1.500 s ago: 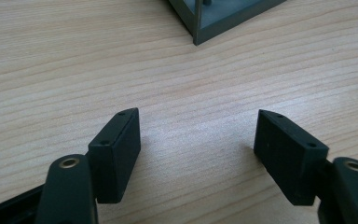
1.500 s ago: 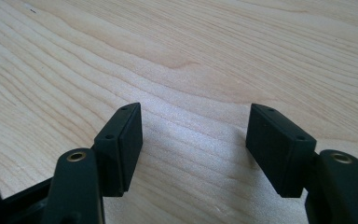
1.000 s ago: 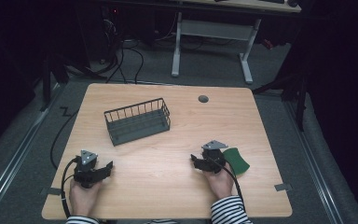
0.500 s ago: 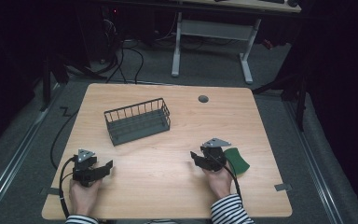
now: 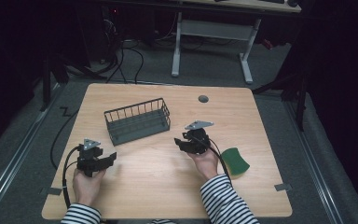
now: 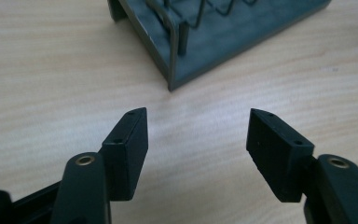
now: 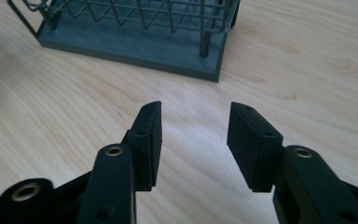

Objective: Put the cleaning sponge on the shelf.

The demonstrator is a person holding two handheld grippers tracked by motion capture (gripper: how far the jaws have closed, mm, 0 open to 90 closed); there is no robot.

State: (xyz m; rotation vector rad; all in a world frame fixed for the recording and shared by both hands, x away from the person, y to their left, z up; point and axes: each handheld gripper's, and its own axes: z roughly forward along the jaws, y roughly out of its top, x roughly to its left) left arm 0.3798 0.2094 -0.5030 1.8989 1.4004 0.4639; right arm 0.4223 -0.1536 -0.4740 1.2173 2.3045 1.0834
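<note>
High view: the wire basket (image 5: 137, 120) stands empty at the table's (image 5: 261, 121) centre-left, the green sponge (image 5: 236, 161) untouched near right. Left gripper (image 6: 197, 135) view: jaws apart, holding nothing. Right gripper (image 7: 194, 125) view: likewise apart, basket ahead; nothing seems begun

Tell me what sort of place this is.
Probably a lab or office workroom set up for recording: a bare wooden table on grey carpet, a height-adjustable desk frame behind it, and loose cables on the floor by dark equipment.
</note>
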